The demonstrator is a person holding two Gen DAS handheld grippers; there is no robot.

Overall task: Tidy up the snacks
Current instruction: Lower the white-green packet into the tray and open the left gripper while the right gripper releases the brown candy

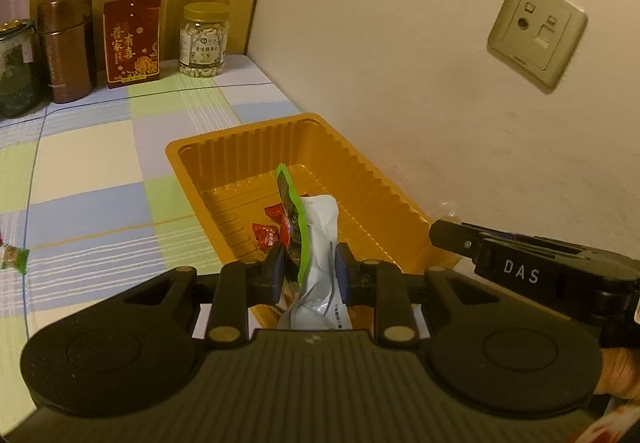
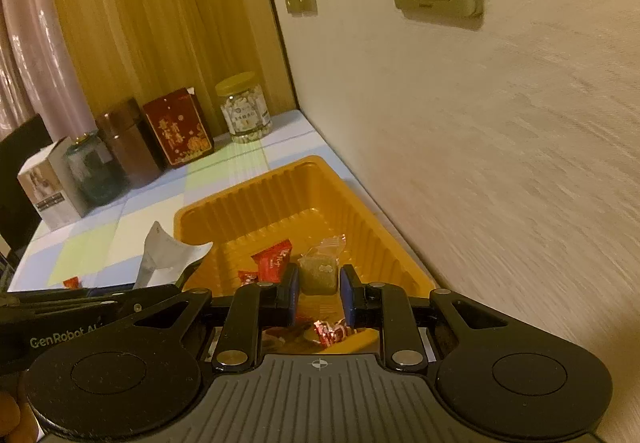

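Observation:
An orange ribbed plastic tray [image 1: 248, 147] lies on the checked tablecloth against the wall. My left gripper [image 1: 310, 267] is shut on a white snack pouch with a green edge [image 1: 316, 243], held upright over the tray's near end. Red wrapped candies [image 1: 266, 235] lie on the tray floor. In the right wrist view my right gripper [image 2: 319, 293] is shut on a clear-wrapped greenish-brown snack cube [image 2: 319, 271] above the tray [image 2: 240, 203]. Red candies [image 2: 272, 261] lie in the tray beneath it. The white pouch [image 2: 164, 255] shows at left above the left gripper's body.
At the back stand a nut jar [image 1: 204, 39], a red box [image 1: 132, 43], a brown canister [image 1: 68, 47] and a dark glass jar [image 1: 16, 71]. A green-wrapped candy [image 1: 12, 257] lies at the left edge. The wall with sockets [image 1: 536, 33] runs close along the tray's right side.

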